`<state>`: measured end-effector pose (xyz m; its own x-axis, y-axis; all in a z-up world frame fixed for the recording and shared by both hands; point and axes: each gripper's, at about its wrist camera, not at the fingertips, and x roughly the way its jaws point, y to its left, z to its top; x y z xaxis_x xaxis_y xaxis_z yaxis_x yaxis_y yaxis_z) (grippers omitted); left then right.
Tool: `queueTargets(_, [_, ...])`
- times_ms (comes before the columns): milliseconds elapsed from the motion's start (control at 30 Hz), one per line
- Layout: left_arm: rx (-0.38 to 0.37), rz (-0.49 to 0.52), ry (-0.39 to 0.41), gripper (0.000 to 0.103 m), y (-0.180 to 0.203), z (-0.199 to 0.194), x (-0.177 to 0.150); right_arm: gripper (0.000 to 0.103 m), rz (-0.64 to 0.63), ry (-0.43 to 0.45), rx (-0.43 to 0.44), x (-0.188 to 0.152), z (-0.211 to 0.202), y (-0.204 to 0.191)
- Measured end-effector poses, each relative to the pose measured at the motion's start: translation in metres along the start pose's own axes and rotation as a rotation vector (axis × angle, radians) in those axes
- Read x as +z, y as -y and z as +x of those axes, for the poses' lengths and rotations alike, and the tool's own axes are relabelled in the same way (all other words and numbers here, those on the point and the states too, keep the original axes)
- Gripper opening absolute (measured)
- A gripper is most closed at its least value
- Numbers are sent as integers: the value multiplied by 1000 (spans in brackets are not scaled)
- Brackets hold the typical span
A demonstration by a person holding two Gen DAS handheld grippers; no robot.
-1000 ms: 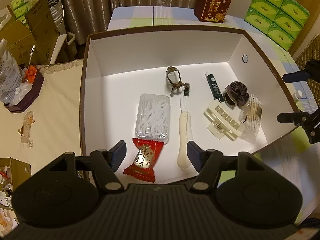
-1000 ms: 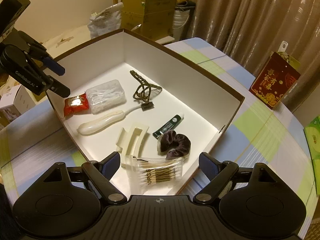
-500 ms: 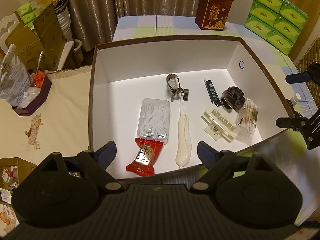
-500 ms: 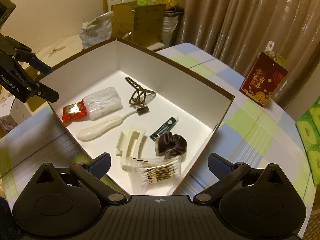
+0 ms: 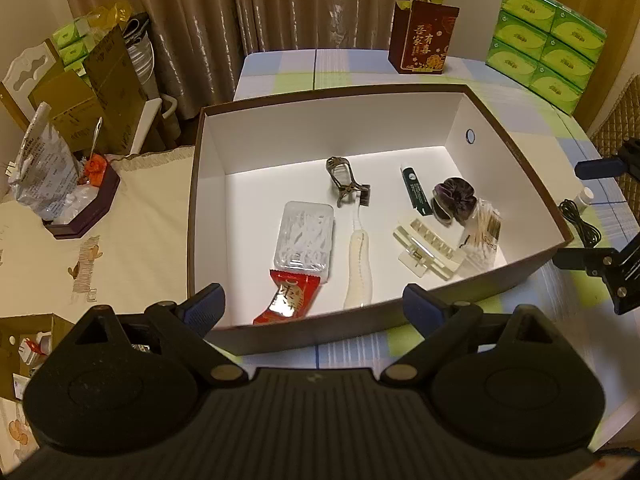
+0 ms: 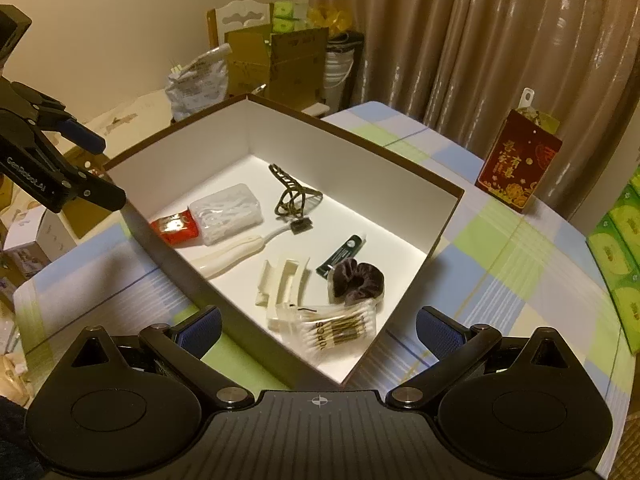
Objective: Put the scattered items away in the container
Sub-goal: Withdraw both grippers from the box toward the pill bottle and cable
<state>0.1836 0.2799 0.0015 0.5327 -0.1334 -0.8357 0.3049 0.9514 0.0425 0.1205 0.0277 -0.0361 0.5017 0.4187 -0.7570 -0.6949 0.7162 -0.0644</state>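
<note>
A brown box with white walls holds a red snack packet, a clear floss-pick case, a white toothbrush, a bronze hair claw, a green tube, a purple scrunchie, a cream hair clip and a cotton swab pack. My left gripper hovers over the box's near wall, its jaws opening with nothing between them. At the box's right corner my right gripper stands open and empty.
A red gift bag and stacked green tissue boxes stand at the table's far side. A small white bottle and a black cable lie right of the box. Cardboard boxes and a dark tray crowd the left.
Both grippers have pulled back and up from the box while their jaws spread wider. The red packet and the swab pack stay lying inside the box.
</note>
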Motion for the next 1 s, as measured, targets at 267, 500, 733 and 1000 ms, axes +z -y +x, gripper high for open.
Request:
queueTargets(267, [9,1,23,97,18,-18,-8,101,5,37,32,-12,-25,-5])
queueTargets(500, [10,-4,28,97,39,-31,-17,101,20,54,79,-27,-42,-5])
queueTargets(733, [16,-18,19,97,59,-39,-28,101,25,69,122,-40,-57,-4])
queueTargets(1000, [8,-27,6,97,86,-44,-39,101,42,75,157,-56,-69,5])
